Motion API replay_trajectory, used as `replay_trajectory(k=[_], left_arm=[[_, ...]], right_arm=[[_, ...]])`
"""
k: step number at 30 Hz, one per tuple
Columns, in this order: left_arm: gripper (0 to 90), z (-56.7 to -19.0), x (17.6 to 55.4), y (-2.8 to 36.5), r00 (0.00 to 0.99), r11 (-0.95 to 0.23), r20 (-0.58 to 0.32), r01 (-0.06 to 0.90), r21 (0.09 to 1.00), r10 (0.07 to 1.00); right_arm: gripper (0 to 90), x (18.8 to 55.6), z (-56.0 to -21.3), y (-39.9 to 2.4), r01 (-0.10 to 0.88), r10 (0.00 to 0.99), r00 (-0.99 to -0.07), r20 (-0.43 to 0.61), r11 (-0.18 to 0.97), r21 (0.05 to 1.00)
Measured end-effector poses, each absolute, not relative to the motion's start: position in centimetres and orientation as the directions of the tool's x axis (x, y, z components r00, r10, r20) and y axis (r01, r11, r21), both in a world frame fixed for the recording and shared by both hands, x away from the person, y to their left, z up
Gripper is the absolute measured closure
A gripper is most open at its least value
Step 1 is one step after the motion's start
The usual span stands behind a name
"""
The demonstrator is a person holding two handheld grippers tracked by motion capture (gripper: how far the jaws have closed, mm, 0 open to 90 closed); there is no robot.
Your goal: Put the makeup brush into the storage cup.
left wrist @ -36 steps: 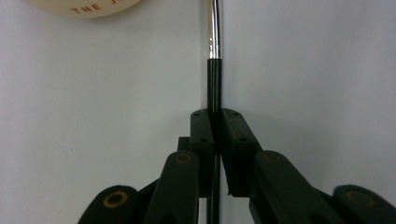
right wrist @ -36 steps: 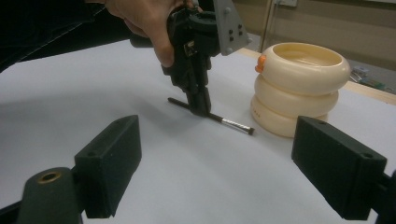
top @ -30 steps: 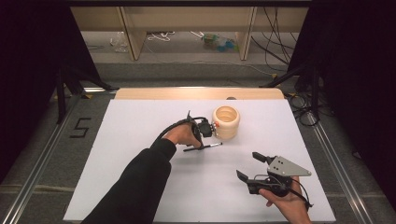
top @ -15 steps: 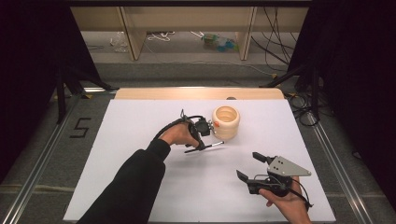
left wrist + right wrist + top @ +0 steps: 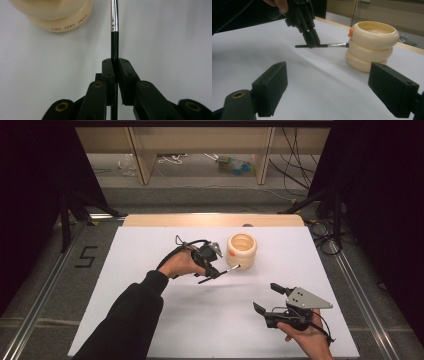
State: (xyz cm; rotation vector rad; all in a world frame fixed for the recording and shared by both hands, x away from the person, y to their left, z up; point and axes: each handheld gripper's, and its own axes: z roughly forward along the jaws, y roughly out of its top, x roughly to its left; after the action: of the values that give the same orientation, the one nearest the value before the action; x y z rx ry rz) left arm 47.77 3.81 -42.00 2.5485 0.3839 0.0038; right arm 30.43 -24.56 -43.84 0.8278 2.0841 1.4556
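Two tools: both over the white counter (image 5: 150, 245), each in one hand.
Landmark: cream pot (image 5: 241, 250), three stacked rings with an orange knob on its side, standing upright toward the far middle of the counter.
Left tool (image 5: 212, 270): just left of the pot, held above the counter; jaws pressed together on a thin brush (image 5: 222, 271).
Grip detail: in the left gripper view the pads (image 5: 109, 72) clamp the black handle of the brush, with the silver ferrule beyond the jaws (bristle end cut off by the top edge).
Brush: roughly level, off the counter surface, tip pointing at the pot's side and very near it; contact with the pot cannot be told.
Brush seen from right gripper view: black handle, metal ferrule, dark tip close to the orange knob.
Right tool (image 5: 266, 299): nearer the person than the pot and to its right, well apart from it; jaws spread wide, nothing between them.
Right hand (image 5: 305, 335): grips the tool body from below, at the near edge of the counter.
Left hand (image 5: 179, 263): left of the pot, dark sleeve trailing back.
Pot lettering: small print on the lowest ring (reads THE JUDY SWAN).
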Motion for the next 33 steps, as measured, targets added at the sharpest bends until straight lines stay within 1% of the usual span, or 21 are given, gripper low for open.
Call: replay_trajectory(k=[3, 4, 6, 7, 13, 14, 15, 19, 21, 22, 24, 26, 33], left_arm=[[83.5, -41.9, 47.7, 4.1, 0.956, -0.787, -0.085, 0.281, 0.549, 0.282], [83.4, -41.9, 47.8, 4.3, 0.959, -0.788, -0.075, 0.267, 0.554, 0.272], [83.5, -41.9, 47.7, 4.6, 0.958, -0.775, -0.079, 0.270, 0.572, 0.276], [83.5, -41.9, 47.6, 4.6, 0.953, -0.757, -0.086, 0.285, 0.588, 0.291], [83.5, -41.8, 47.4, 5.0, 0.948, -0.729, -0.063, 0.281, 0.624, 0.311], [83.4, -41.8, 47.4, 5.1, 0.948, -0.725, -0.058, 0.278, 0.630, 0.313], [83.5, -41.8, 47.3, 5.2, 0.948, -0.723, -0.058, 0.278, 0.632, 0.314], [83.5, -41.7, 47.1, 5.5, 0.944, -0.694, -0.054, 0.277, 0.665, 0.325], [83.4, -41.7, 47.0, 5.7, 0.944, -0.672, -0.064, 0.277, 0.686, 0.323], [83.4, -41.8, 46.9, 5.8, 0.938, -0.646, -0.077, 0.291, 0.705, 0.338], [83.5, -41.8, 46.8, 6.1, 0.936, -0.635, -0.083, 0.295, 0.714, 0.342], [83.5, -41.8, 46.7, 6.3, 0.933, -0.619, -0.084, 0.298, 0.727, 0.349], [83.4, -41.8, 46.1, 6.9, 0.925, -0.555, -0.081, 0.292, 0.779, 0.372]], right_arm=[[17.1, 30.4, -43.8, -24.6, 0.210, 0.703, -0.711, -0.033, 0.257, 0.943], [17.1, 30.4, -43.8, -24.6, 0.211, 0.703, -0.711, -0.032, 0.256, 0.943], [17.1, 30.4, -43.8, -24.6, 0.210, 0.703, -0.711, -0.033, 0.257, 0.943], [17.1, 30.4, -43.8, -24.6, 0.211, 0.703, -0.711, -0.032, 0.256, 0.943], [17.1, 30.4, -43.9, -24.5, 0.209, 0.704, -0.709, -0.035, 0.258, 0.943], [17.1, 30.3, -43.8, -24.5, 0.231, 0.704, -0.710, -0.016, 0.254, 0.939], [17.1, 30.4, -43.9, -24.5, 0.216, 0.704, -0.710, -0.029, 0.256, 0.942], [17.2, 30.4, -43.9, -24.6, 0.211, 0.703, -0.710, -0.034, 0.259, 0.943], [17.1, 30.4, -43.9, -24.6, 0.210, 0.704, -0.709, -0.034, 0.257, 0.943], [17.1, 30.3, -43.8, -24.5, 0.232, 0.704, -0.710, -0.015, 0.255, 0.939], [17.2, 30.3, -43.8, -24.5, 0.233, 0.704, -0.710, -0.015, 0.255, 0.938], [17.2, 30.4, -43.9, -24.5, 0.215, 0.704, -0.710, -0.031, 0.259, 0.942], [17.2, 30.4, -43.9, -24.5, 0.216, 0.704, -0.709, -0.030, 0.259, 0.941]])
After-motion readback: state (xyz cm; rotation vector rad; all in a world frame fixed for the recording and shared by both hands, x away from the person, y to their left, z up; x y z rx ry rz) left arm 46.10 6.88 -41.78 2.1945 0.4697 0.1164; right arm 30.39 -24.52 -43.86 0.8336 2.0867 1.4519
